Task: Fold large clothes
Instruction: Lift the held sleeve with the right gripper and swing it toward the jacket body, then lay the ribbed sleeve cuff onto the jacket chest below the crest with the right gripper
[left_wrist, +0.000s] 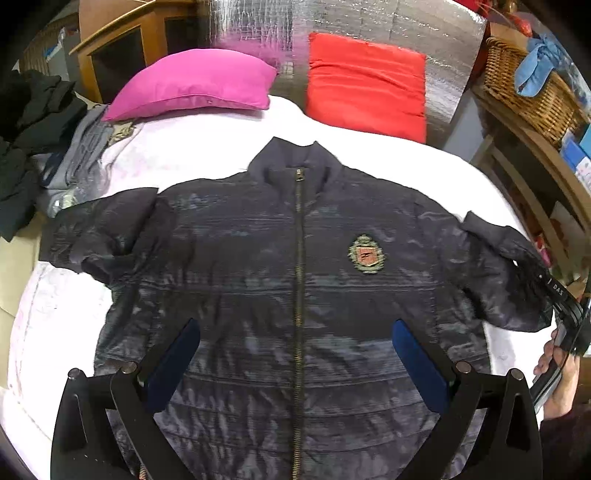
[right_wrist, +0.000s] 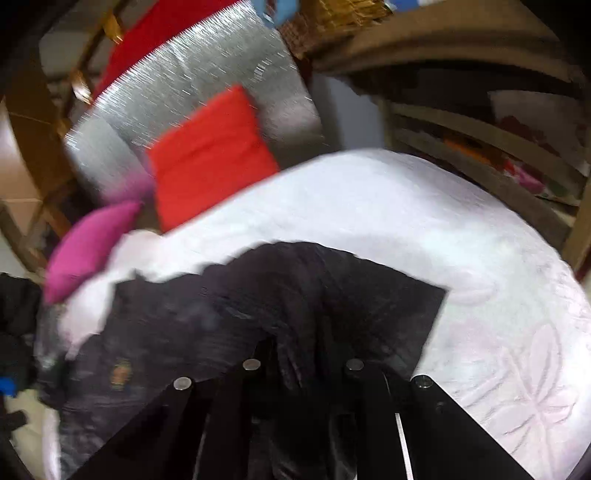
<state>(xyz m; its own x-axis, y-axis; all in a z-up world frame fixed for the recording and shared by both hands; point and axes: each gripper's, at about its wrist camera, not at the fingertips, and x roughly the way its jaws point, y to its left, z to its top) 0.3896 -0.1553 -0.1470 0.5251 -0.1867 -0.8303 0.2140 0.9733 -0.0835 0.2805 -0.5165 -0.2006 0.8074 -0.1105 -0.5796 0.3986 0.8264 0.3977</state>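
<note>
While my two handheld grippers work over a bed covered in a white quilt (left_wrist: 388, 155), a dark navy padded jacket (left_wrist: 258, 240) lies spread flat on it, front side up, zipped to the collar, with a small embroidered crest (left_wrist: 367, 254) on the chest and both sleeves stretched out to the sides. My left gripper (left_wrist: 295, 354) hangs above the lower front of the jacket with its two blue-padded fingers wide apart, holding nothing and touching no fabric that I can see. My right gripper (right_wrist: 303, 354) is at the jacket's right sleeve (right_wrist: 332, 295); its jaws are drawn together on a bunch of the dark fabric, though the right wrist view is blurred and the pads themselves are hidden in the cloth. A pink pillow (left_wrist: 192, 85) and a red pillow (left_wrist: 365, 81) rest at the head of the bed, and other clothes (left_wrist: 33, 147) lie heaped at the left edge. I judge that folding has only begun, with the first sleeve being taken up. Next, the pinched sleeve should be lifted and carried inward across the chest, while the left gripper comes down to steady the body or take the other sleeve.
</note>
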